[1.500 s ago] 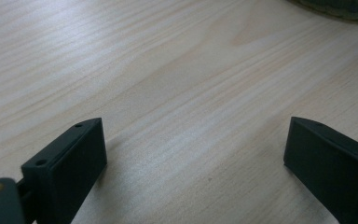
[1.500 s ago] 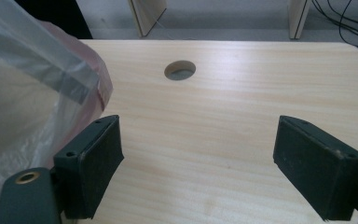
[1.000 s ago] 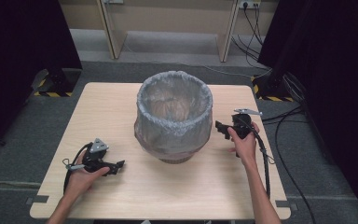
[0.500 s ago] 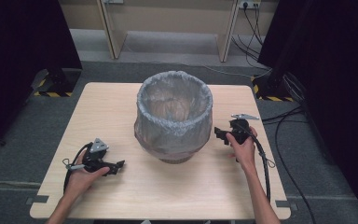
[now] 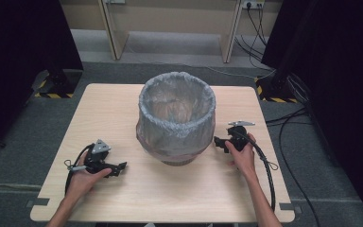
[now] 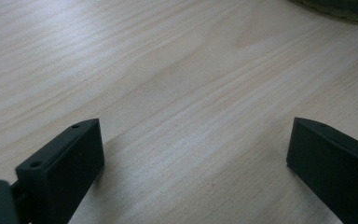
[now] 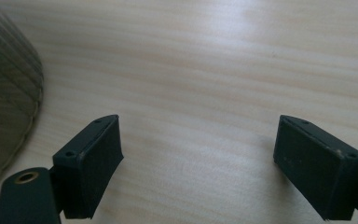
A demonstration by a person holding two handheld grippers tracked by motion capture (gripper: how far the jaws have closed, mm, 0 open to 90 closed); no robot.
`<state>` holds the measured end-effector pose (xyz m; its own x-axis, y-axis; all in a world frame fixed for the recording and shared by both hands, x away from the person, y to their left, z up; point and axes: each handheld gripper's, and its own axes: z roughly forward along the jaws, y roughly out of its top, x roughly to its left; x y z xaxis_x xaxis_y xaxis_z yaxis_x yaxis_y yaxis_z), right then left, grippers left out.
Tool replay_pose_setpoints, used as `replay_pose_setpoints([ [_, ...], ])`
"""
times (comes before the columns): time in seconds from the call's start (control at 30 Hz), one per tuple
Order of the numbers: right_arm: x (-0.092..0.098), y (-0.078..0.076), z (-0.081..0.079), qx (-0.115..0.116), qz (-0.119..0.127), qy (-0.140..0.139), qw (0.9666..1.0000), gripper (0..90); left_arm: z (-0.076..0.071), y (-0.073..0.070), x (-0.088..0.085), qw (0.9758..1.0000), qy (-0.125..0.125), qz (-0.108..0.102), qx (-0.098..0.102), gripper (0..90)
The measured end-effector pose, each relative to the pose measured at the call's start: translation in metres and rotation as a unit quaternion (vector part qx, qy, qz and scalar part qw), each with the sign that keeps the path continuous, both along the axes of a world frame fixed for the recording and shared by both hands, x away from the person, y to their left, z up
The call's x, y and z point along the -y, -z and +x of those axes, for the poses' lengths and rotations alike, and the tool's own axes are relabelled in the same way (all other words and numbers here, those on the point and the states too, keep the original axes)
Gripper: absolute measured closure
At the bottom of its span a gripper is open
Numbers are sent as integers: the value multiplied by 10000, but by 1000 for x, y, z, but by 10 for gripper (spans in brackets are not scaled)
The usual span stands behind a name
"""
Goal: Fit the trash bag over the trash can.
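A round bin [image 5: 176, 118] lined with a clear plastic bag stands in the middle of the wooden table [image 5: 123, 99]. My left gripper [image 5: 118, 168] rests low on the table at the front left of the bin, open, with bare wood between its jaws [image 6: 193, 154]. To the right of the bin's base my right gripper [image 5: 220, 143] is held low, also open with nothing in it [image 7: 198, 154]. The bin's woven base [image 7: 4, 102] shows at the left edge of the right gripper view, and its edge [image 6: 340, 9] at the top right of the left gripper view.
Cables [image 5: 264, 165] trail from the right gripper over the table's right side to the floor. Dark curtains [image 5: 340, 71] flank the table, and stand feet with yellow-black tape [image 5: 56, 87] sit on the floor beyond its far corners.
My right gripper has come down and toward the front, from beside the bin's upper wall to near its base. The left gripper has stayed in place.
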<state>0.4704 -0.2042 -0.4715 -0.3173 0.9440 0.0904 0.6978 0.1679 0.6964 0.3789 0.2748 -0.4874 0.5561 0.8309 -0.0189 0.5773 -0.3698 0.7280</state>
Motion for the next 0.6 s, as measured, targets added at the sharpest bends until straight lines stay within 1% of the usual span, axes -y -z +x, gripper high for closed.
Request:
replay_pose_setpoints([
  [0.03, -1, 2, 0, 33, -30, -20, 10000, 154, 0, 0, 0, 10000, -2, -1, 0, 31],
  [0.13, -4, 3, -2, 88, -321, -52, 9994, 153, 0, 0, 0, 10000, -14, 5, 4, 29],
  [0.17, -5, 3, -3, 85, -323, -23, 9994, 152, 0, 0, 0, 10000, -24, 14, 5, 28],
  [0.23, -6, 5, -5, 158, -425, -50, 9990, 143, 0, 0, 1, 10000, -33, 19, 2, 24],
  [0.3, -6, 7, -8, 230, -394, -28, 9990, 134, 1, 0, 1, 10000, -33, 21, 0, 22],
  [0.37, -5, 7, -12, 251, -400, -14, 9989, 131, 1, 0, 1, 10000, -33, 24, 0, 21],
  [0.6, -1, 7, -26, 236, -407, 101, 9988, 120, 0, 0, 1, 10000, -32, 27, 3, 22],
])
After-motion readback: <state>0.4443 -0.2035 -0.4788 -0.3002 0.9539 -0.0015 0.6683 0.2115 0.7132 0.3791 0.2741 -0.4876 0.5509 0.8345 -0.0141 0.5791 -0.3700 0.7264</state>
